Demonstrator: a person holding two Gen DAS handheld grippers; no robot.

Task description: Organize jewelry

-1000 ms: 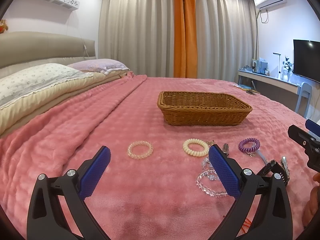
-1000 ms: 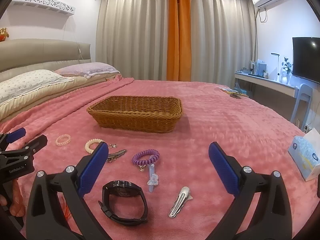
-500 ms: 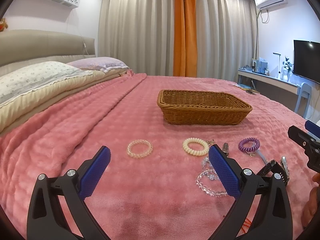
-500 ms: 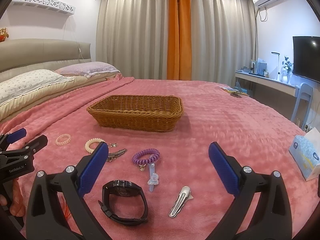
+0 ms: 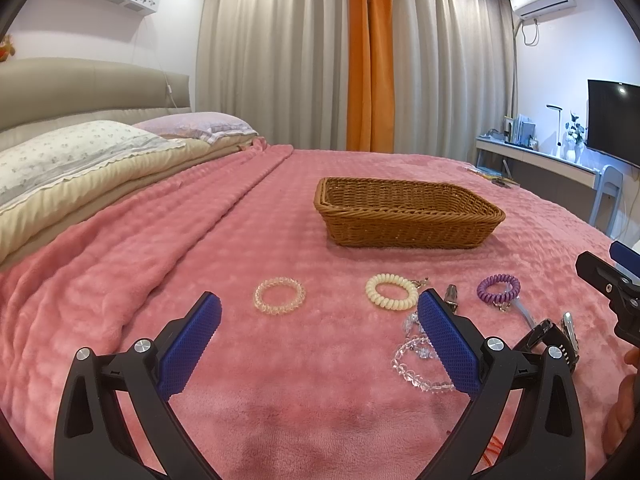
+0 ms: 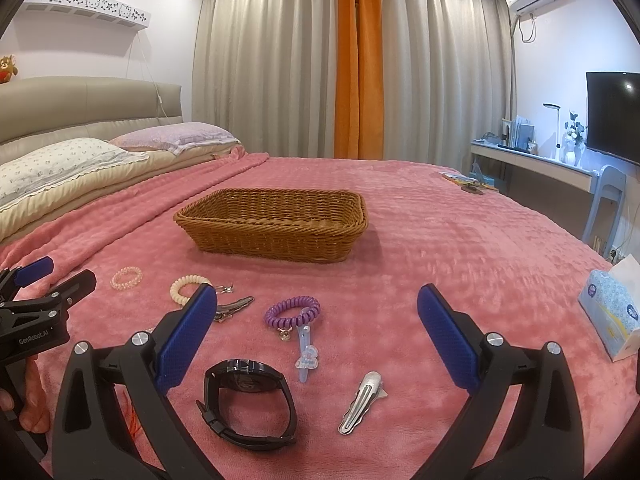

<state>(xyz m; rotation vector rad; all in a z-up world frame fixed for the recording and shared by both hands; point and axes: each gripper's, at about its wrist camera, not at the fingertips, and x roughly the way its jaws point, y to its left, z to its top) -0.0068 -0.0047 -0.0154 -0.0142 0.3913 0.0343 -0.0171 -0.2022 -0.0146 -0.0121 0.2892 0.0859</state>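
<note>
Both pairs of jaws stand wide apart and hold nothing. Between the fingers of the right gripper, on the pink blanket, lie a black watch nearest, a silver clip to its right, and a little farther a purple coil with a pale blue clip hanging off its near side. The left gripper hovers over bare blanket; a clear bead bracelet lies partly hidden behind its right finger, with a clear coil and a cream coil farther out. A dark clip lies just right of the cream coil.

Past all of these stands the basket, with nothing visible inside from this low angle, so the sorting looks not yet begun.

All of it should be light. The coils are springy and will squash under a pinch, so take one across a single side of the ring. The bead bracelet is limp and probably slick; it will sag, so grip a run of beads firmly. The watch is the heaviest and stiffest piece: its strap stands up in a loop and offers the easiest hold. The flat clips lie low in the soft pile and may need the fingers pressed into the blanket to get beneath an edge.

A tissue box sits far right, clear of the work.
</note>
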